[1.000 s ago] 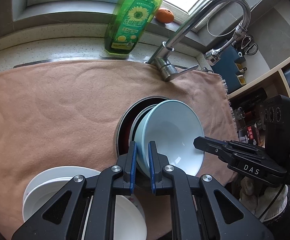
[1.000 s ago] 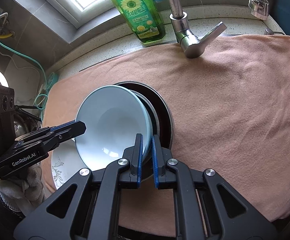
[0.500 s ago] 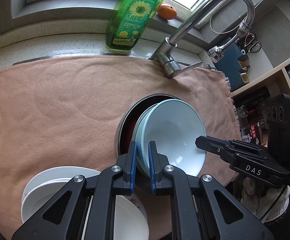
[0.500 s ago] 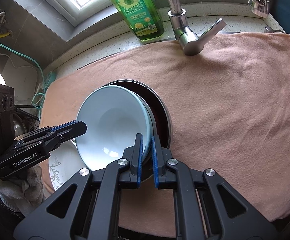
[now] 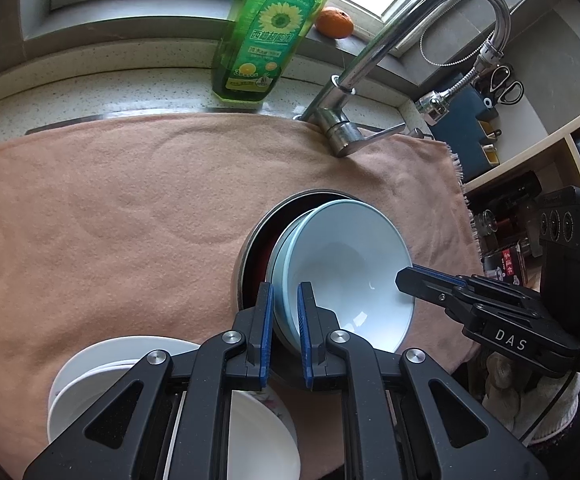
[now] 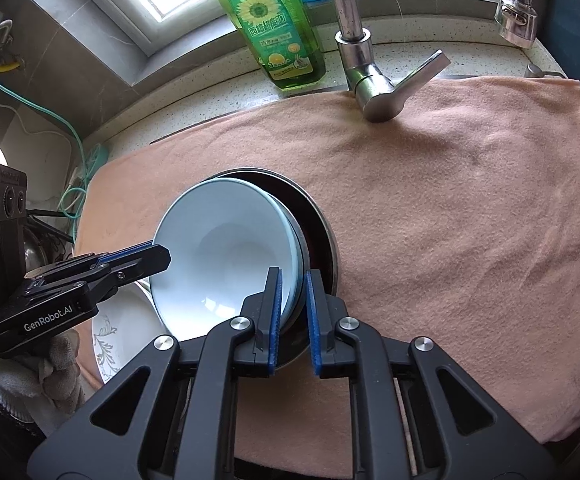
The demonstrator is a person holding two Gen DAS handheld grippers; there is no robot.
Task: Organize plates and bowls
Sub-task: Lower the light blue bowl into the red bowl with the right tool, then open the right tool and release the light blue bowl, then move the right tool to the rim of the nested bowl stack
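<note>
Two nested pale blue bowls (image 5: 345, 276) (image 6: 226, 256) lean inside a steel bowl (image 5: 254, 256) (image 6: 317, 236) with a dark red inside, on a peach towel (image 5: 110, 208). My left gripper (image 5: 284, 292) is shut on the near left rim of the blue bowls, and its tip also shows in the right wrist view (image 6: 162, 258). My right gripper (image 6: 291, 280) straddles the opposite rim. Its jaws are opening, with the rim still between the pads and a small gap showing. Its tip shows in the left wrist view too (image 5: 399, 278).
A stack of white plates (image 5: 102, 364) (image 6: 110, 332) lies on the towel's near left corner. At the back stand a green dish soap bottle (image 5: 270, 32), a steel faucet (image 5: 341, 132) and an orange (image 5: 333, 22). Shelves with clutter (image 5: 509, 216) are at the right.
The right gripper's pads have spread a little apart around the bowl rim. The left gripper keeps its grip. Bowls and hands have barely shifted.
</note>
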